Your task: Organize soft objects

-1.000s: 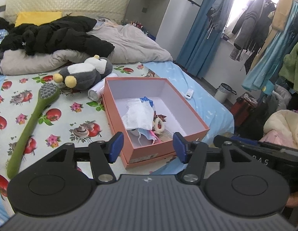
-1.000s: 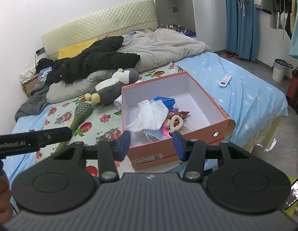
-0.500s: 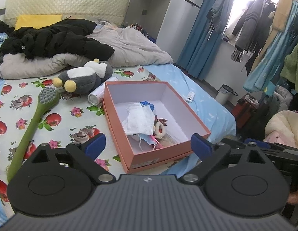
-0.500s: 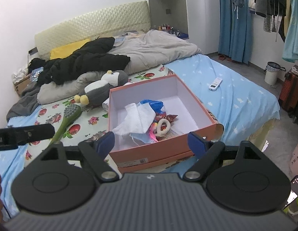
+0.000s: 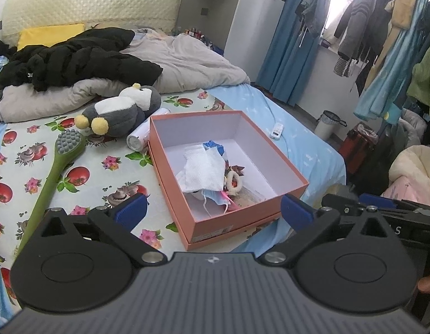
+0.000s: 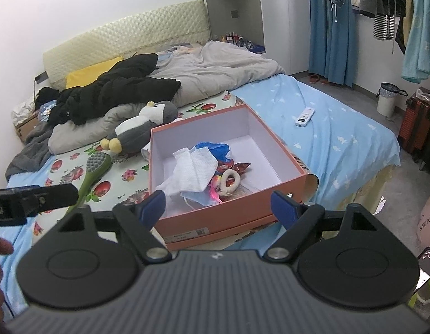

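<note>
An open orange box (image 5: 244, 217) (image 6: 223, 224) sits on the bed near its foot. Inside lie a white cloth (image 5: 205, 171) (image 6: 194, 171), a blue face mask (image 5: 215, 196), a cream hair ring (image 5: 233, 183) (image 6: 229, 181) and blue and red scraps. A grey-white plush penguin (image 5: 119, 111) (image 6: 142, 125) lies behind the box on the left. My left gripper (image 5: 213, 213) is open and empty, held before the box's near wall. My right gripper (image 6: 217, 204) is open and empty at the same near wall.
A green long-handled brush (image 5: 52, 167) (image 6: 94, 171) lies left of the box. A white can (image 5: 138, 137) lies beside the penguin. A remote (image 5: 276, 130) (image 6: 305, 117) lies on the blue sheet to the right. Black jacket (image 5: 73, 58) and grey quilt (image 6: 215, 66) cover the bed's head.
Both grippers have opened wide from nearly shut. Both have pulled back slightly from the box.
</note>
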Available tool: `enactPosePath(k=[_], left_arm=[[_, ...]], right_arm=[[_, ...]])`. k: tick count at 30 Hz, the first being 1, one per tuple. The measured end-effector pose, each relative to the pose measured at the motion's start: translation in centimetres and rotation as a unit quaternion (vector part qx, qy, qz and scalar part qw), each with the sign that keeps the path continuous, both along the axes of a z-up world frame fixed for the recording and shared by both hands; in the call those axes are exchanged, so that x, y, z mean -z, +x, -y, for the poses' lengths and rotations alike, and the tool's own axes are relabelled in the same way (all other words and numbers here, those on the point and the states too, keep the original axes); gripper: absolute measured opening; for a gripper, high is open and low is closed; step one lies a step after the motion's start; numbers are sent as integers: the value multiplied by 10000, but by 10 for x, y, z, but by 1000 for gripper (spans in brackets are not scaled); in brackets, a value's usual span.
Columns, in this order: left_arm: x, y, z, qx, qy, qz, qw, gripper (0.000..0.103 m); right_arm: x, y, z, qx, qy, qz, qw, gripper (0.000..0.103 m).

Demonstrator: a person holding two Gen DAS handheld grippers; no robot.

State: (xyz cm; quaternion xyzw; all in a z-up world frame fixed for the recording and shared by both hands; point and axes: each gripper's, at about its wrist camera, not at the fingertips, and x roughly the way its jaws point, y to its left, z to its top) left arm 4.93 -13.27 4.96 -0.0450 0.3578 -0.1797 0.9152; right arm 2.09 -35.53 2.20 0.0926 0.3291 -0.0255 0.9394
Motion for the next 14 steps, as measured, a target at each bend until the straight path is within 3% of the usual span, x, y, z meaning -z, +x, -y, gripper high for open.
enactPosePath(k=[14], left_arm=[[2, -2, 4, 12, 136, 6, 9999, 103]], right_arm=[[0, 0, 1, 43, -32, 18, 10000, 85]])
